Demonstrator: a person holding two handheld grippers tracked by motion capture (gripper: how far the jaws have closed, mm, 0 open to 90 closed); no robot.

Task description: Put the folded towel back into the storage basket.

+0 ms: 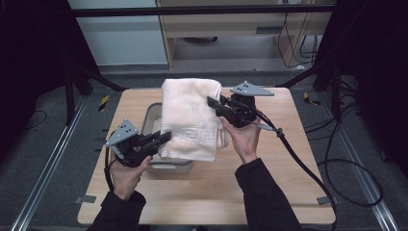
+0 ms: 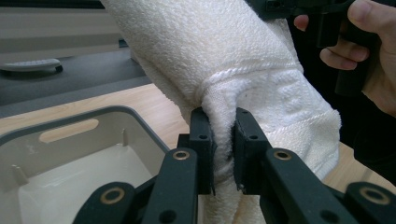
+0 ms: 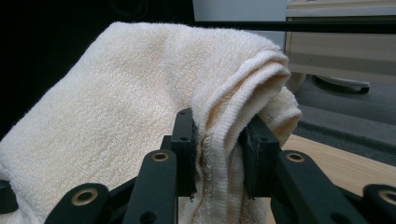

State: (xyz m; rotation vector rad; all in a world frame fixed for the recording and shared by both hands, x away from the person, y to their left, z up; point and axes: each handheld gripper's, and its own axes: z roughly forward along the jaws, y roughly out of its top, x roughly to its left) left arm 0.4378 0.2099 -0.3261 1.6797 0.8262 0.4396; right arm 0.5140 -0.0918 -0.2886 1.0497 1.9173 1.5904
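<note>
Folded towel (image 1: 190, 118) is held above the grey bin (image 1: 150, 115) on the table (image 1: 288, 159). Left tongs (image 1: 163, 138) are clamped on its near corner, right tongs (image 1: 213, 102) on its far edge, so the folds are kept together, probably for lowering in.

Towel (image 1: 190, 118) above the bin (image 1: 153, 111) (bin on table (image 1: 279, 192)), apparently clear.

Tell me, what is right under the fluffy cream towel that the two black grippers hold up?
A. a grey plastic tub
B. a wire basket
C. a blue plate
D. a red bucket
A: the folded cream terry towel hangs over a grey plastic tub on the wooden table.
</note>
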